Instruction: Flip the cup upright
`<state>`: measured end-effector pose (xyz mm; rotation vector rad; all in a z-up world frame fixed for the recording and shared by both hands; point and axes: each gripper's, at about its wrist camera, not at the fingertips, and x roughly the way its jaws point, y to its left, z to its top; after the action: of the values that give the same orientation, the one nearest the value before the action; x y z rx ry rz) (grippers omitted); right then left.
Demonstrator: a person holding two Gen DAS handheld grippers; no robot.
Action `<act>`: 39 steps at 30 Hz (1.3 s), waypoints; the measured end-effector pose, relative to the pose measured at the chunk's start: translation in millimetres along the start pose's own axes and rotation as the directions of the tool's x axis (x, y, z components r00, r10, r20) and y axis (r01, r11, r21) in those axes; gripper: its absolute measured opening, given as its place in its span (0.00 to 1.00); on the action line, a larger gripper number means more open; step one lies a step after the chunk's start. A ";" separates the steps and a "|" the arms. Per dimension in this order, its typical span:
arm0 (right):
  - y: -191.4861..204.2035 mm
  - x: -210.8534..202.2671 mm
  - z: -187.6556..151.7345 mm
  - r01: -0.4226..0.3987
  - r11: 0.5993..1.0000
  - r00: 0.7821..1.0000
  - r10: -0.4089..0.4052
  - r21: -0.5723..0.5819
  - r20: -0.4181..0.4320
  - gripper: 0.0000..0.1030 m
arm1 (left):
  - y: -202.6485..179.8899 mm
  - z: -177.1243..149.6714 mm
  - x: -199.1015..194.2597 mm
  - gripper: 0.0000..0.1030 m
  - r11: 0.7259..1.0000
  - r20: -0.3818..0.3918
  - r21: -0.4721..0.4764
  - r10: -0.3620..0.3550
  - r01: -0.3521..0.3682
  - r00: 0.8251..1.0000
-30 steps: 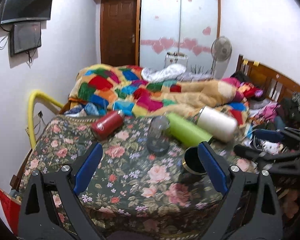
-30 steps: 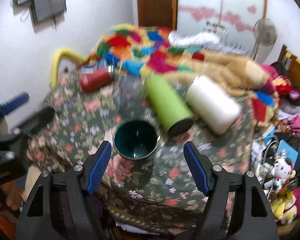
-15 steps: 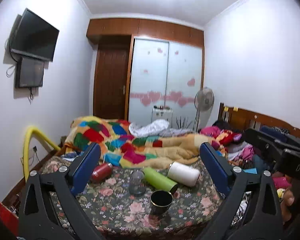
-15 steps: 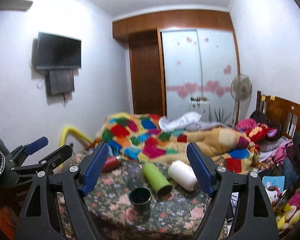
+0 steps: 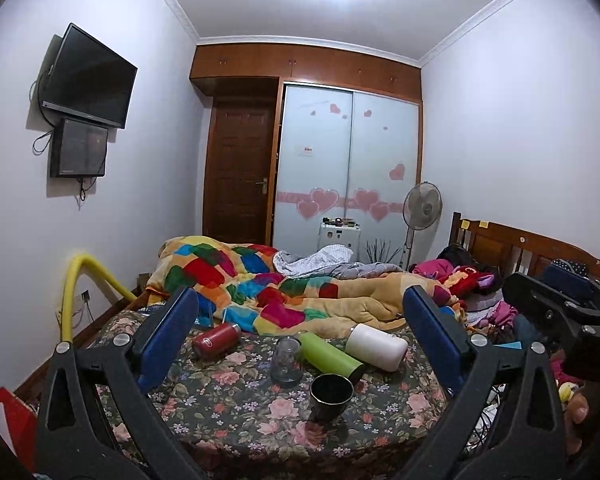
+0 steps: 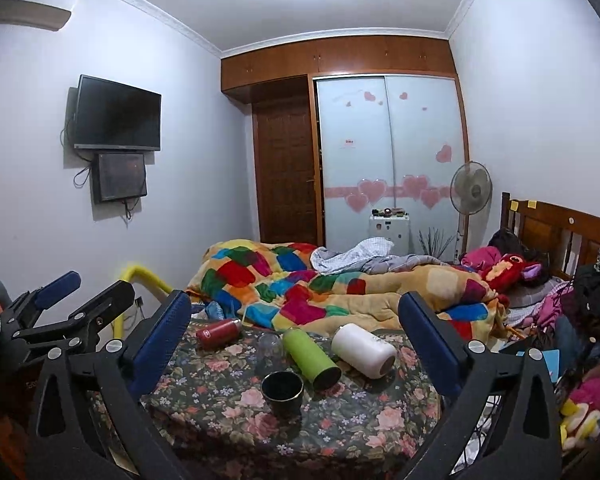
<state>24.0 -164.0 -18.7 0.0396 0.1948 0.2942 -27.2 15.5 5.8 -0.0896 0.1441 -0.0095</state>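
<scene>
Both grippers have pulled back and up from the table since the earlier frame, so the wall and ceiling now fill the upper view. Your left gripper (image 5: pixel 300 344) and right gripper (image 6: pixel 294 344) each stand with jaws spread wide, holding nothing.

The dark cup (image 6: pixel 282 393) stands upright, mouth up, near the front of the floral tablecloth (image 6: pixel 340 432), well apart from both sets of fingers. Judged from this, the flip looks complete (no further grasp appears necessary). If you must touch the cup again, close on its wall below the rim and lift straight, since the green bottle (image 6: pixel 311 359) lies just behind it and could roll.

Behind the cup stands a clear glass jar (image 5: pixel 286 360). A red bottle (image 5: pixel 216 340) lies on its side to the left and a white bottle (image 5: pixel 376 347) to the right. The cloth is soft and patterned, so expect light objects to tip.

Beyond the table lies a bed with a patchwork quilt (image 5: pixel 236 280). A television (image 5: pixel 88 76) hangs on the left wall; a standing fan (image 5: pixel 422 202) sits beside the wardrobe (image 5: pixel 348 160).
</scene>
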 end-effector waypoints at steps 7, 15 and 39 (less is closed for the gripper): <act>-1.4 -9.2 -3.8 0.003 1.000 1.000 -0.003 -0.004 -0.008 1.00 | -0.4 -0.8 -1.7 1.00 1.000 -0.003 0.003 0.005 -0.005 1.000; -0.3 -8.1 -5.7 -0.002 1.000 1.000 0.002 -0.007 -0.024 1.00 | -0.3 -2.3 0.4 1.00 1.000 -0.008 0.008 0.007 -0.007 1.000; 1.7 -9.5 -3.6 -0.009 1.000 0.999 0.008 -0.009 -0.034 1.00 | 0.2 -5.1 0.5 1.00 1.000 -0.011 0.010 0.007 -0.007 1.000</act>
<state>13.9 -165.1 -20.4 0.0261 0.2266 0.3045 -27.4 15.2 0.7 -0.0790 0.1557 -0.0038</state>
